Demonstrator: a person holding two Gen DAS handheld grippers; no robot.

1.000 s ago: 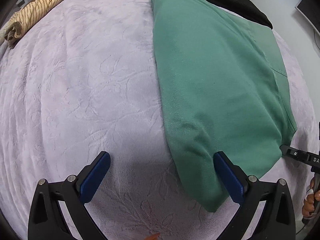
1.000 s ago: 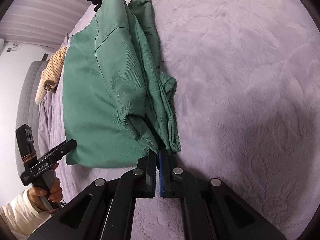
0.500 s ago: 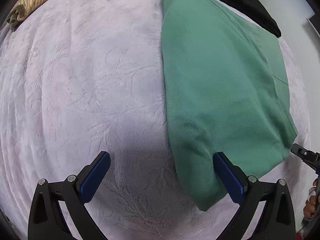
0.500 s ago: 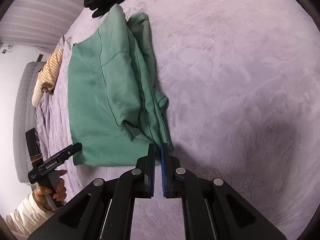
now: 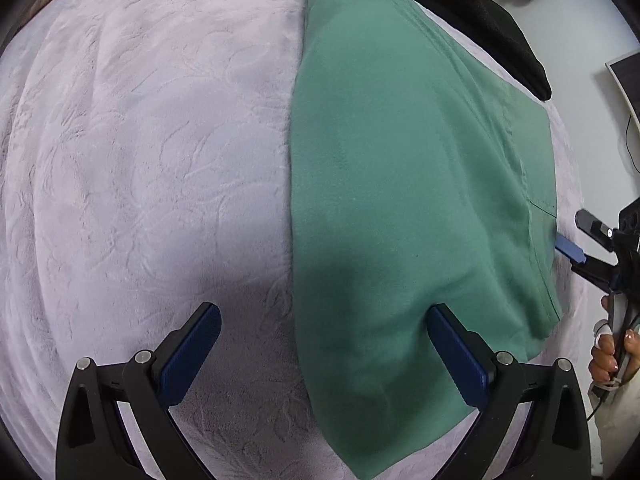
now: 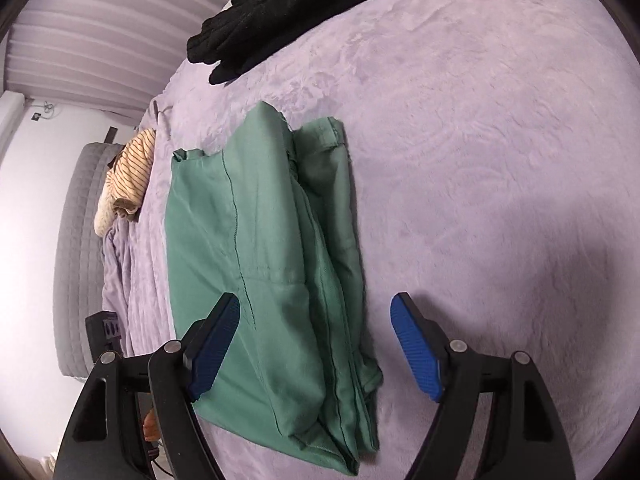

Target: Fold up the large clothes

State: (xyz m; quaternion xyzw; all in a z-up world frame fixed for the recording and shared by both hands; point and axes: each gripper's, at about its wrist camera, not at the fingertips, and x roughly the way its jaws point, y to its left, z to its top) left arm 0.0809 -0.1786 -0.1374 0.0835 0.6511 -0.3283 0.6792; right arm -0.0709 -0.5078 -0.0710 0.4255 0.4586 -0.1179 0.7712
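A green garment (image 5: 400,200) lies folded into a long panel on the lilac plush blanket (image 5: 140,160). My left gripper (image 5: 322,316) hangs open above its near left edge, one pad over the cloth and the other over bare blanket. In the right wrist view the same garment (image 6: 272,260) shows several layered folds along its right side. My right gripper (image 6: 316,304) hovers over that end with its jaws opening; the cloth lies below them and no pad presses on it. The right gripper (image 5: 580,240) also shows at the garment's far side, held by a hand (image 5: 608,352).
A black garment (image 6: 280,20) lies at the far end of the bed, just beyond the green one. A striped tan cloth (image 6: 128,176) sits by the grey headboard (image 6: 76,260). Bare blanket spreads to the left in the left wrist view.
My right gripper has let go of the garment's folded edge, opened wide and drawn back and up. The cloth has dropped flat. The left gripper has shifted a little and stays open.
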